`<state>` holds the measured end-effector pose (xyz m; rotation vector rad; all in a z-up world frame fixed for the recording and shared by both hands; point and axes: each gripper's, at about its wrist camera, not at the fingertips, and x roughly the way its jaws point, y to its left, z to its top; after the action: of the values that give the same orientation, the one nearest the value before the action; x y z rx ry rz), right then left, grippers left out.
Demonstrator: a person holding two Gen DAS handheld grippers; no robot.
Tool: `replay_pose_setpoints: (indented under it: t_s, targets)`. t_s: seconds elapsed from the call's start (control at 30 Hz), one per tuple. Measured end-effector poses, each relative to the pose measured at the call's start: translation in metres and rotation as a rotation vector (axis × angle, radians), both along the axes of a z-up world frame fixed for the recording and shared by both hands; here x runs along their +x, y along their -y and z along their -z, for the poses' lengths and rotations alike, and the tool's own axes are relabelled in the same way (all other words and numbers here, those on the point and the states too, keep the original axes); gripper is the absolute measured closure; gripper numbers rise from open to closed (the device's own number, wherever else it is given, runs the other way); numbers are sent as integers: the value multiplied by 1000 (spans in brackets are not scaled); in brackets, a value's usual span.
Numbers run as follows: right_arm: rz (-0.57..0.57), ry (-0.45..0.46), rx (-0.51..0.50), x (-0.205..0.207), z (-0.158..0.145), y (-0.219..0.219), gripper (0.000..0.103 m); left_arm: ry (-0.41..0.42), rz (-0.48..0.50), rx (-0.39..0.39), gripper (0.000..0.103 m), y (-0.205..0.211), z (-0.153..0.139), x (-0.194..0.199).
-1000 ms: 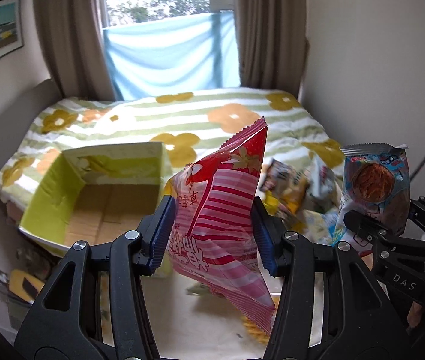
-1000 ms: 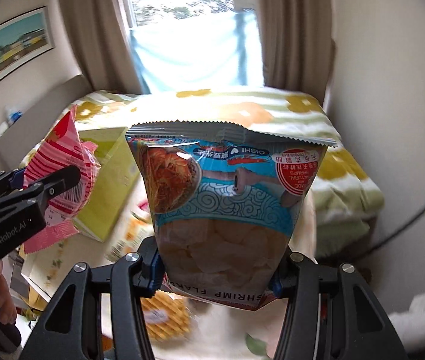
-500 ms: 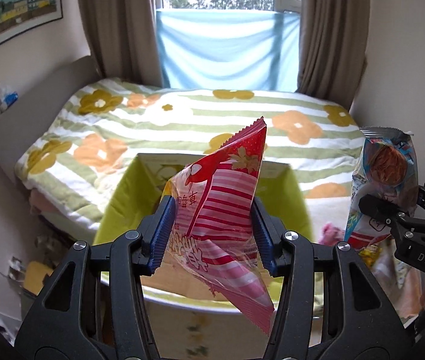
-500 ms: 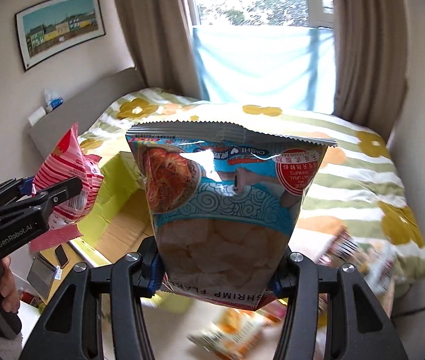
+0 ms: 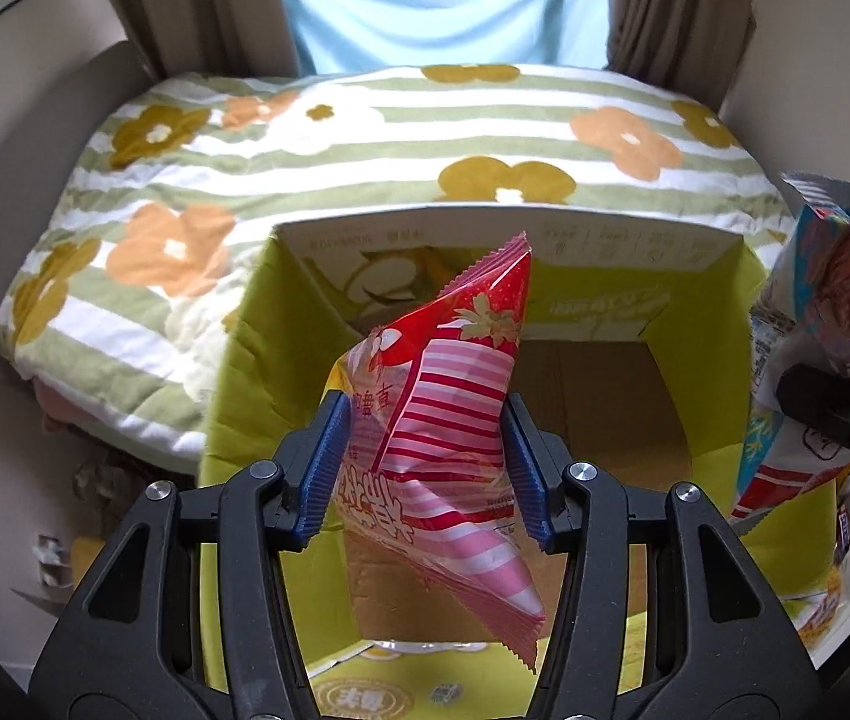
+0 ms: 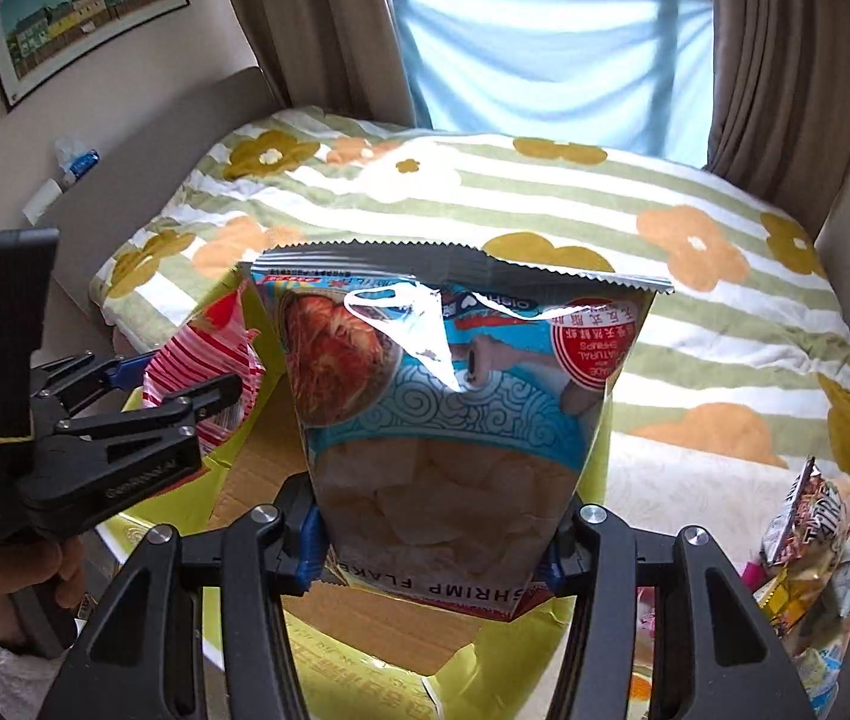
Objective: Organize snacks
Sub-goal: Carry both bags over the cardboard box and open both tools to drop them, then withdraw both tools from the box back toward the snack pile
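My left gripper is shut on a red and pink striped snack bag and holds it over the open lime-green cardboard box, whose brown floor looks bare. My right gripper is shut on a blue shrimp flakes bag, upright above the same box. The left gripper with its striped bag shows at the left of the right wrist view. The shrimp flakes bag shows at the right edge of the left wrist view.
The box stands in front of a bed with a green striped flower blanket. Several loose snack packets lie at the right of the box. Curtains and a blue cloth hang behind the bed.
Both grippers have moved left and forward with their bags. The green box has come from the left side to directly below both bags. The loose snacks have slipped to the right edge.
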<state>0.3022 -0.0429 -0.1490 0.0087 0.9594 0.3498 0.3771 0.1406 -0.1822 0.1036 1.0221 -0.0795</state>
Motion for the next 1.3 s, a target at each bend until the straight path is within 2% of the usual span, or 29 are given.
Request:
replay_pose_setpoints:
  t_s: [0.03, 0.07, 0.13, 0.2, 0.5, 0.67, 0.73, 0.77, 0.8, 0.83, 0.87, 1.13, 1.3]
  targets:
    - [1, -8, -1, 2, 2, 0, 54, -2, 12, 3, 47, 2, 2, 0]
    - [1, -16, -4, 5, 5, 0, 54, 7, 20, 13, 29, 4, 2, -1]
    - [1, -35, -9, 9, 9, 0, 54, 28, 22, 40, 1, 6, 1, -5]
    - [-2, -53, -11, 13, 14, 0, 54, 47, 34, 41, 0, 7, -2, -11]
    - [-30, -116, -17, 25, 26, -9, 54, 23, 24, 30, 0, -7, -6, -27]
    - [-49, -138, 44, 32, 30, -15, 54, 33, 13, 39, 0, -13, -12, -35]
    - [-55, -141, 39, 32, 32, -20, 54, 35, 6, 39, 0, -16, -13, -36]
    - [-49, -140, 12, 32, 34, -24, 48, 37, 1, 39, 0, -17, -15, -37]
    - [-40, -139, -11, 32, 36, -26, 31, 39, -3, 40, 0, -19, -16, -39]
    - [-33, -137, -5, 31, 38, -26, 18, 39, -7, 39, 0, -20, -16, -40]
    - [-30, -134, 18, 29, 40, -24, 0, 39, -12, 37, 0, -21, -17, -42]
    - [-22, -140, 23, 10, 37, -20, 0, 28, -42, -3, 0, -32, -20, -58]
    - [-25, -108, 40, -2, 19, -17, 0, 38, -34, -14, 0, -32, -29, -66]
